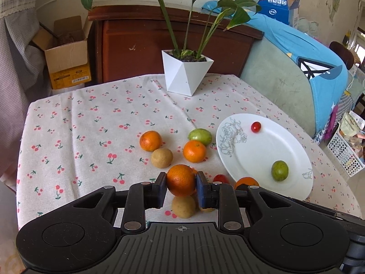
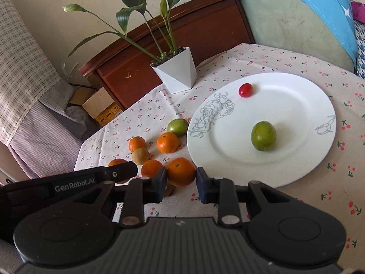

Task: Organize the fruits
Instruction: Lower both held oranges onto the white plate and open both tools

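Left hand-held gripper (image 1: pixel 181 190), marked "GenRobot.AI", clamps an orange (image 1: pixel 181 180); right hand-held gripper (image 2: pixel 181 183) clamps another orange (image 2: pixel 181 171).

White plate (image 2: pixel 296 105), cherry-print tablecloth (image 1: pixel 91 114)

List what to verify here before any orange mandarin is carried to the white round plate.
1. Left gripper grip on first orange mandarin: ok, pads press both sides.
2. Right gripper grip on second orange mandarin: cannot tell; pads flank it, contact unclear.
3. Room on white round plate with line-drawn flowers: ok; only a green round fruit and a red cherry tomato lie there.
4. Clearance above brown round fruit under the first mandarin: cannot tell.
5. All fruit off the cherry-print tablecloth: not ok, several remain.
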`<state>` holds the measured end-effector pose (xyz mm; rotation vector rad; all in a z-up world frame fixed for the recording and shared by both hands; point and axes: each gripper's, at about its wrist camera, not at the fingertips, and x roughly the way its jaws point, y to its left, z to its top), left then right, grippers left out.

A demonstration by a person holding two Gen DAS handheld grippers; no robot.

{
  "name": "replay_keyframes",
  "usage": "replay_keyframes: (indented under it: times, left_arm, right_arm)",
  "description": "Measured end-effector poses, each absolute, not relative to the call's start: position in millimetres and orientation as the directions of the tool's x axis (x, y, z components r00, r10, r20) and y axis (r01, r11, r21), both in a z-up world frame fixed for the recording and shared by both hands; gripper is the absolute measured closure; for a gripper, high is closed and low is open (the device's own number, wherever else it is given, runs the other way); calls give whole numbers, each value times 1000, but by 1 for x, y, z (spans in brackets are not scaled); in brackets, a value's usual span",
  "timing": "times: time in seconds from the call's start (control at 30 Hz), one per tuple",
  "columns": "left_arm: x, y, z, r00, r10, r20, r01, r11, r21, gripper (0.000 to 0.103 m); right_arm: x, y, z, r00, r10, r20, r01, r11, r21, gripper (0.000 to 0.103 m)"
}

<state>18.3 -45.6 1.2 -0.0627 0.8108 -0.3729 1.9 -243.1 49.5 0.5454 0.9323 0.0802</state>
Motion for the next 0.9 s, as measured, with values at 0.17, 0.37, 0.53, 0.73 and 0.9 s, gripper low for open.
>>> replay_keyframes:
  times: [0.17, 0.37, 0.53, 0.73, 0.9]
  left_arm:
    - [19, -58, 10, 631, -385, -673, 329, 919, -217, 79]
    - [22, -75, 17, 620, -426, -659, 363, 900, -240, 79]
    - [28, -91, 21, 601, -472, -645, 394, 877, -275, 79]
    - [37, -106, 24, 586, -498, -639, 417, 862, -288, 79]
    - [47, -112, 21, 577, -501, -645, 418, 860, -293, 79]
  right_arm:
    - [2, -257, 61, 642, 263, -721, 185, 859, 478, 75]
    - [2, -271, 72, 664, 230, -711, 210, 856, 473, 75]
    - [6, -287, 78, 667, 193, -720, 240, 859, 452, 75]
    - [20, -308, 77, 645, 147, -750, 268, 876, 401, 75]
    - [30, -322, 63, 608, 156, -779, 319, 850, 419, 75]
